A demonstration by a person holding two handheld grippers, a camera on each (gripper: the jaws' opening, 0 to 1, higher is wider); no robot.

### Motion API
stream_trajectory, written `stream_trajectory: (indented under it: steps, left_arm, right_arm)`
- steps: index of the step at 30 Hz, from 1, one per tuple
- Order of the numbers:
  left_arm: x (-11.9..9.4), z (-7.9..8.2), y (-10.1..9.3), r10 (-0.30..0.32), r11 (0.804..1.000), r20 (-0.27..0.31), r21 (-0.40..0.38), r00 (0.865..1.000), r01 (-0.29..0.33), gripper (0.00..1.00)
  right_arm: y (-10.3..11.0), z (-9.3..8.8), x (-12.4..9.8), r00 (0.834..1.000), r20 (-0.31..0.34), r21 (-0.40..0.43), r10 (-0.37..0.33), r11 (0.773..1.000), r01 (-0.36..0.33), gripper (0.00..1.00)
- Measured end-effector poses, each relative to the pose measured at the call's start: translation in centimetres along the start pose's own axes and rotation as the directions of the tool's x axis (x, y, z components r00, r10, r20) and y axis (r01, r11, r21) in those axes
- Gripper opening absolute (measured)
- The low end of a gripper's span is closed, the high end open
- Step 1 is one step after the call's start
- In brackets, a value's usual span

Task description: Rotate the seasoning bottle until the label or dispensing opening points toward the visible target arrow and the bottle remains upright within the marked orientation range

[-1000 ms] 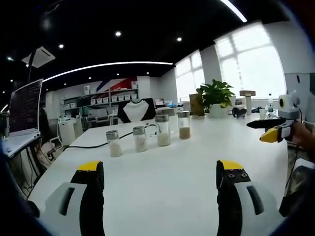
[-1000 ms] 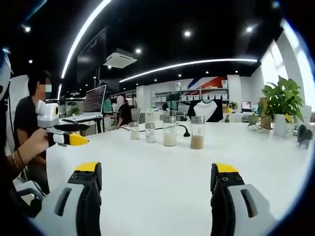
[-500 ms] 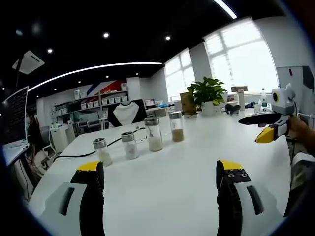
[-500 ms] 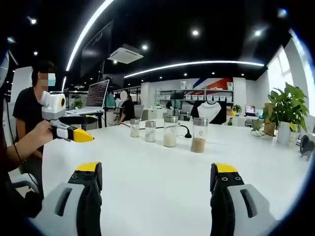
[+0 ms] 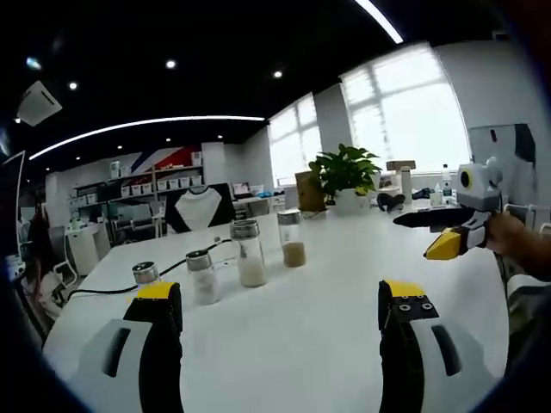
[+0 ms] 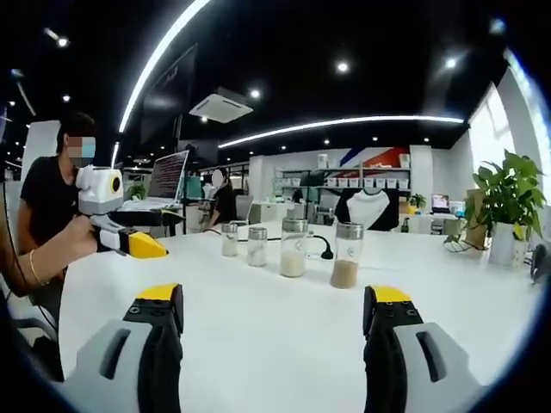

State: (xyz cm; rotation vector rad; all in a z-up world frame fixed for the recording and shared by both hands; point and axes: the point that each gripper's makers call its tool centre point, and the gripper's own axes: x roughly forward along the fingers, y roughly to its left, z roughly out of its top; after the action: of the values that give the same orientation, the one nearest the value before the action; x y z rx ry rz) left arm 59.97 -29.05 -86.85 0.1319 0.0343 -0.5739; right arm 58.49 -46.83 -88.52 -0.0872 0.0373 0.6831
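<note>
White office table (image 6: 258,318) | left gripper (image 5: 280,297) fingers spread apart, holding nothing | right gripper (image 6: 274,297) fingers likewise apart and empty, above the table | four seasoning bottles (image 6: 346,255) upright in one row mid-table, beyond both | one potted plant (image 5: 346,172) farther back.

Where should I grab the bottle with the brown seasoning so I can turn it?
Grip the brown seasoning bottle across its round glass body, below the metal cap, coming level from the near open side. It stands upright at the row's end, so the right hand-held gripper has room.
</note>
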Motion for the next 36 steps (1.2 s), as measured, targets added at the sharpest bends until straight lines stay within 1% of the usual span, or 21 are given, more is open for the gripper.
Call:
stream_trajectory:
  steps: [5,6,7,8,9,10,13,15,16,17,19,20,25,28,30,36]
  left_arm:
    - [1.6,1.3,-0.5,-0.021,0.999,0.011,0.037,1.000,0.020,1.00]
    - [2.2,1.5,-0.5,-0.022,0.999,0.019,0.040,1.000,0.021,1.00]
    - [2.7,1.7,-0.5,-0.021,0.999,0.040,0.033,0.999,0.020,1.00]
    - [3.4,1.6,-0.6,-0.030,0.999,0.036,0.015,0.999,0.030,1.00]
    - [3.7,1.5,-0.7,-0.036,0.999,0.036,0.008,0.999,0.035,1.00]
    - [4.6,0.9,-1.0,-0.061,0.998,0.016,0.000,0.998,0.061,1.00]
    - [6.0,0.4,-0.6,-0.050,0.999,-0.003,0.016,0.999,0.050,1.00]
    - [6.5,0.1,-0.4,-0.043,0.999,-0.015,0.027,0.999,0.043,1.00]
    - [6.8,0.2,-0.3,-0.039,0.999,-0.016,0.019,0.999,0.039,1.00]
    - [7.4,0.5,0.2,-0.036,0.999,-0.003,0.007,0.999,0.036,1.00]
    - [7.9,0.8,0.2,-0.040,0.999,0.011,-0.008,0.999,0.040,1.00]
    - [8.4,0.8,0.1,-0.040,0.999,0.008,-0.012,0.999,0.040,1.00]
    - [9.7,1.0,0.2,-0.032,0.999,0.015,-0.019,0.999,0.033,0.99]
    - [10.2,0.8,0.5,-0.023,1.000,0.009,-0.019,1.000,0.023,0.99]
    - [10.7,0.6,0.9,-0.013,1.000,0.005,-0.027,1.000,0.013,0.99]
    - [11.1,0.3,1.4,0.004,0.999,-0.003,-0.038,1.000,-0.004,0.99]
  right_arm:
    - [-1.1,0.5,1.5,1.000,-0.005,-0.006,0.008,1.000,-0.008,0.87]
    - [-1.3,0.5,1.8,1.000,-0.004,-0.003,0.010,1.000,-0.010,0.87]
    - [-1.5,0.5,2.1,1.000,0.001,0.002,0.017,1.000,-0.017,0.86]
    - [-1.6,0.6,2.4,1.000,0.009,0.029,0.024,0.999,-0.024,0.85]
    - [-2.0,0.4,2.7,1.000,0.003,0.053,0.017,0.998,-0.017,0.85]
    - [-2.5,0.3,3.1,1.000,0.000,0.050,0.013,0.999,-0.013,0.85]
    - [-3.2,0.4,3.7,1.000,0.010,0.070,0.001,0.998,-0.001,0.85]
    - [-3.4,0.3,4.1,1.000,0.006,0.070,-0.004,0.998,0.004,0.85]
    - [-3.5,0.2,4.3,1.000,0.004,0.067,-0.006,0.998,0.006,0.85]
    - [-3.6,0.1,4.5,1.000,0.000,0.068,-0.010,0.998,0.010,0.85]
    - [-3.9,-0.1,5.0,1.000,-0.005,0.080,-0.019,0.997,0.019,0.85]
    - [-4.0,-0.2,5.4,1.000,-0.007,0.087,-0.022,0.996,0.022,0.85]
    - [-4.3,0.0,6.2,0.999,-0.003,0.092,-0.034,0.995,0.034,0.85]
    - [-4.6,0.2,6.5,0.999,0.002,0.086,-0.041,0.995,0.041,0.85]
    - [-5.2,0.3,6.9,0.999,0.001,0.093,-0.047,0.995,0.047,0.84]
    - [-5.6,0.4,7.3,0.998,0.003,0.096,-0.057,0.994,0.057,0.84]
